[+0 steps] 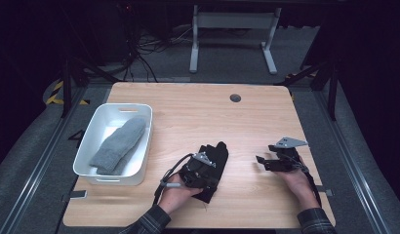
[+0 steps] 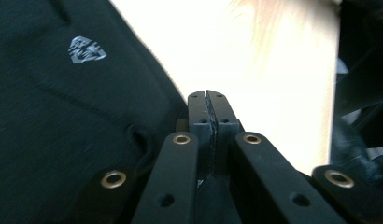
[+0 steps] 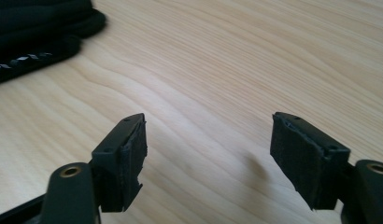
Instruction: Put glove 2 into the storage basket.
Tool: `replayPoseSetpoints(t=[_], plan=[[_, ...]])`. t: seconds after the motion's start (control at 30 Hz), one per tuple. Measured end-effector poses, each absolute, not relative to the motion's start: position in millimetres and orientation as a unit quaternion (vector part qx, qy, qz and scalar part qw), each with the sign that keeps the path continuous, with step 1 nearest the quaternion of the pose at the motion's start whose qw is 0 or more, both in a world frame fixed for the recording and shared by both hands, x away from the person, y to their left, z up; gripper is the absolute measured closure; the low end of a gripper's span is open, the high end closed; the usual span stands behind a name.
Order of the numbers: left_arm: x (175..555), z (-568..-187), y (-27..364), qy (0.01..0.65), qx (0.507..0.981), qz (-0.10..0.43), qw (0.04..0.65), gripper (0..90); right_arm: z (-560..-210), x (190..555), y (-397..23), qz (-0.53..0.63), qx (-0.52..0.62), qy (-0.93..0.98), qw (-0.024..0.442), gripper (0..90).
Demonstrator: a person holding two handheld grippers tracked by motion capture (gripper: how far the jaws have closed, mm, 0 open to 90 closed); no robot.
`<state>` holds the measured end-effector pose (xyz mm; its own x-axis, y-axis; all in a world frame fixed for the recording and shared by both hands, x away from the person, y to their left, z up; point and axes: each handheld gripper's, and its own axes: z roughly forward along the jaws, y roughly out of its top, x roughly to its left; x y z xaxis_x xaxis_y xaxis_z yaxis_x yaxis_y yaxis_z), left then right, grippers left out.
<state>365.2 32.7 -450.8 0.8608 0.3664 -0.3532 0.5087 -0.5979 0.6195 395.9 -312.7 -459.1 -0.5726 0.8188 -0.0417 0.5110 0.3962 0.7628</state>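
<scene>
A black glove (image 1: 218,152) lies on the wooden table (image 1: 203,112) near its front middle. My left gripper (image 1: 208,168) rests on top of it. In the left gripper view the glove (image 2: 49,116) spreads to the left with a silver logo, and my left gripper (image 2: 208,95) is shut with a thin dark strip of fabric pinched between the pads. My right gripper (image 1: 261,162) hovers low over bare wood to the right, open and holding nothing. In the right gripper view the open right gripper (image 3: 208,121) faces the table, with the glove's fingers (image 3: 35,23) at the top left.
A white bin (image 1: 148,136) stands at the table's left side with a grey mitten (image 1: 119,145) inside. A round cable hole (image 1: 235,97) sits near the far edge. Bare wood spreads between the two grippers and behind them.
</scene>
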Motion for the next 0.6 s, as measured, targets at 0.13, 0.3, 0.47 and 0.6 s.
replayPoseSetpoints(t=[0.13,0.3,0.47,0.6], plan=[[367,-450,45,0.256,0.891,-0.080,0.366,90.0,-461,398,-327,0.358,0.430,0.798,0.222,25.7],[369,-449,62,0.272,0.894,-0.058,0.351,90.0,-463,400,-336,0.349,0.447,0.790,0.232,21.8],[370,-447,77,0.285,0.894,-0.041,0.343,89.9,-467,402,-337,0.341,0.452,0.791,0.233,21.0],[369,-442,80,0.286,0.891,-0.035,0.351,88.8,-467,402,-336,0.340,0.450,0.791,0.236,21.0]])
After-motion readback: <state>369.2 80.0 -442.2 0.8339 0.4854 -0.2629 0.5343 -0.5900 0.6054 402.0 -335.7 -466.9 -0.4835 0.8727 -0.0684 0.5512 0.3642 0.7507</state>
